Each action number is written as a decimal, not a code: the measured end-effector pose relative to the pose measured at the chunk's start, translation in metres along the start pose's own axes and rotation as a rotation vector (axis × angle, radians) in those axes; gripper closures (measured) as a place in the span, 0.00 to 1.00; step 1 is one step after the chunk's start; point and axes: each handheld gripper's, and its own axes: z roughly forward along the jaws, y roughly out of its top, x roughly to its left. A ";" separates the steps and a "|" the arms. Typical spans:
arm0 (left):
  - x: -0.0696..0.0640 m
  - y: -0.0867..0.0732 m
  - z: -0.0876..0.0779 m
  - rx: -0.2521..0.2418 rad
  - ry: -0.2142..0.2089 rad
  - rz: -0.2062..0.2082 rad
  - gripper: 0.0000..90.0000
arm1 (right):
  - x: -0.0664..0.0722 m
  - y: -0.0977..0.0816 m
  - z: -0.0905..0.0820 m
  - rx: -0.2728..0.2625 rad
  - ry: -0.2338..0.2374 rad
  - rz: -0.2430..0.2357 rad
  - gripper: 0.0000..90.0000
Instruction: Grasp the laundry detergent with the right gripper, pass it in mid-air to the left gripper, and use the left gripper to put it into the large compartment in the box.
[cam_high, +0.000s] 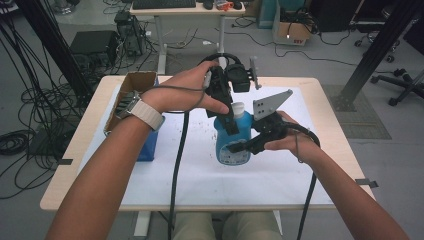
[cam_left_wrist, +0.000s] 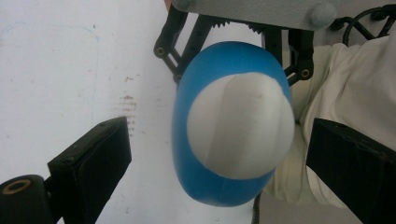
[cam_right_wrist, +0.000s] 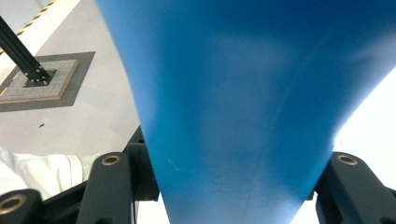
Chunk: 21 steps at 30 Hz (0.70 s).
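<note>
A blue bottle (cam_high: 243, 126) with a white cap (cam_high: 238, 107) stands upright over the white sheet at mid-table. My right gripper (cam_high: 245, 146) comes in from the right and is shut on the bottle's lower body; in the right gripper view the blue bottle (cam_right_wrist: 243, 102) sits wedged between the two black jaws of the right gripper (cam_right_wrist: 231, 186). My left gripper (cam_high: 227, 109) points down over the bottle top. In the left gripper view the white cap (cam_left_wrist: 238, 126) lies between the jaws of the open left gripper (cam_left_wrist: 217, 158), with a gap on each side.
An open cardboard box (cam_high: 131, 94) stands at the table's left edge, with a blue box (cam_high: 149, 145) in front of it. A white sheet (cam_high: 200, 170) covers the wooden table (cam_high: 65, 185). Cables hang from both grippers towards the front edge.
</note>
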 end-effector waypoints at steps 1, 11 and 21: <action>0.000 0.000 0.002 -0.003 -0.007 -0.002 0.08 | 0.000 0.000 0.000 0.001 0.000 -0.001 0.48; 0.001 0.004 0.010 0.001 -0.026 0.013 0.11 | 0.003 0.002 0.000 0.003 -0.003 -0.032 0.48; 0.001 0.007 0.016 0.005 -0.045 0.034 0.16 | 0.004 0.001 -0.001 0.002 -0.003 -0.038 0.48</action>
